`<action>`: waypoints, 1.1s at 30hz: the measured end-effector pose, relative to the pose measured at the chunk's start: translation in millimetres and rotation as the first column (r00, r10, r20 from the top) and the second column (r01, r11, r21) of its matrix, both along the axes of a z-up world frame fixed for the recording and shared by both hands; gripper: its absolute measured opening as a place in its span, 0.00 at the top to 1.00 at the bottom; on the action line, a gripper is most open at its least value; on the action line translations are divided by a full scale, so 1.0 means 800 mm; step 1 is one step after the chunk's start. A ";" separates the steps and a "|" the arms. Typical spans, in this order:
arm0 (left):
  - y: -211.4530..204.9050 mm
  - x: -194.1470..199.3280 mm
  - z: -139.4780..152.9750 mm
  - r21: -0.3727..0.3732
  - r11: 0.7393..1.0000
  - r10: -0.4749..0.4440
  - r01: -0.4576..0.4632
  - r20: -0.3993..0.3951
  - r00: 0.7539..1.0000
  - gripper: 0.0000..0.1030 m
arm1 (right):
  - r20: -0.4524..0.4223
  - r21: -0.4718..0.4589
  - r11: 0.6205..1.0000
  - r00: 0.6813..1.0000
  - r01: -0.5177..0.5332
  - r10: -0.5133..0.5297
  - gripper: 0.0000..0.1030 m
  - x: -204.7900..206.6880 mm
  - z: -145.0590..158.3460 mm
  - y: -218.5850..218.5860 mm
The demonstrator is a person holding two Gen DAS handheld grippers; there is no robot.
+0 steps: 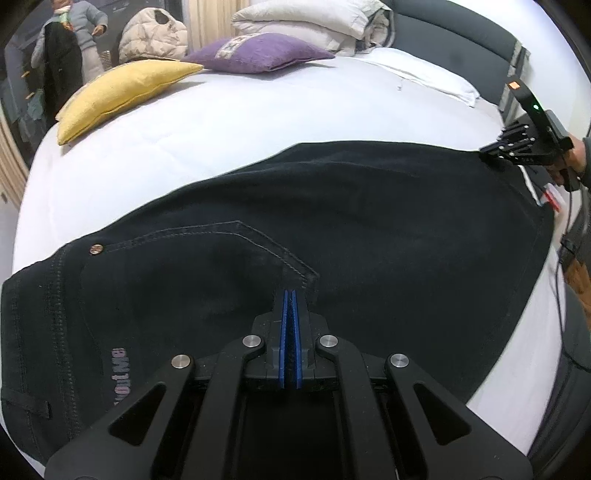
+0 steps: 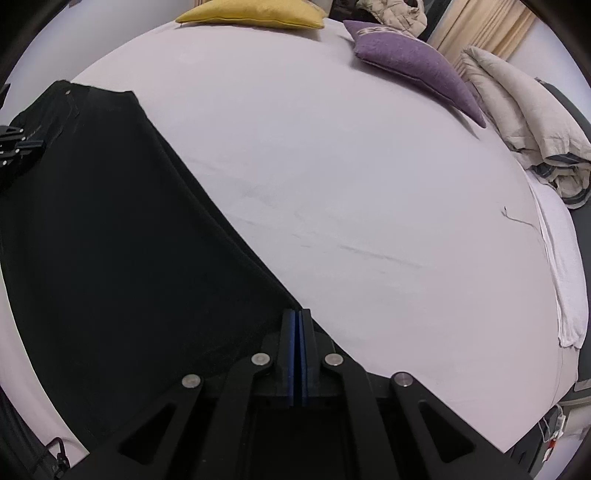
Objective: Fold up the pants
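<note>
Black pants (image 1: 351, 229) lie flat on a white bed (image 1: 221, 122), folded lengthwise, waistband at the left with a copper rivet (image 1: 97, 249) and pocket seam. My left gripper (image 1: 290, 295) is shut, its blue pads together, resting over the pocket area near the waist. My right gripper (image 2: 297, 314) is shut at the far corner of the pants' leg end (image 2: 110, 221), right at the fabric's edge; whether cloth is pinched I cannot tell. It also shows in the left wrist view (image 1: 517, 149) at the right end of the pants. The left gripper shows at the far left of the right wrist view (image 2: 14, 147).
A yellow cushion (image 1: 122, 96) and a purple cushion (image 1: 258, 51) lie at the bed's far side, with a folded duvet (image 1: 317, 22) and white pillow (image 1: 424, 74) by the dark headboard (image 1: 461, 40). A person stands in the far left background (image 1: 70, 40).
</note>
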State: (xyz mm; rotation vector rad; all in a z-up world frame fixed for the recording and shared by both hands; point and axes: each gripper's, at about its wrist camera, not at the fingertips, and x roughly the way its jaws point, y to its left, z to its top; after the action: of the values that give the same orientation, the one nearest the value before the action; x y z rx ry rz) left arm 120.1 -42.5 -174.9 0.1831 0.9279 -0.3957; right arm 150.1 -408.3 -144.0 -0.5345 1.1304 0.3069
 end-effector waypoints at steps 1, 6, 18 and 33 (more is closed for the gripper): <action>0.001 0.001 0.000 -0.001 1.000 0.008 -0.008 0.002 1.000 0.98 | -0.001 -0.006 1.000 1.000 0.008 -0.008 0.99 0.004 -0.004 0.003; 0.009 0.014 -0.006 0.002 0.998 0.065 -0.065 0.008 0.998 0.98 | 0.002 0.054 0.993 0.995 0.101 -0.101 0.99 0.021 -0.020 -0.006; 0.008 0.005 0.001 0.021 0.996 0.086 -0.087 0.067 0.994 0.98 | 0.188 0.320 0.825 0.823 0.465 -0.536 0.95 -0.048 0.068 -0.080; 0.022 -0.001 -0.002 -0.018 0.991 0.136 -0.135 0.037 0.990 0.98 | 0.159 0.261 0.601 0.581 0.755 -0.798 0.88 -0.156 0.003 -0.124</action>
State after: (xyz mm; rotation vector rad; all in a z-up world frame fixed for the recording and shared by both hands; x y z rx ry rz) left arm 119.3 -24.7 -176.6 0.1125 0.8939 -0.2727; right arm 25.3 -507.2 -141.8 0.1218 0.9646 -0.4477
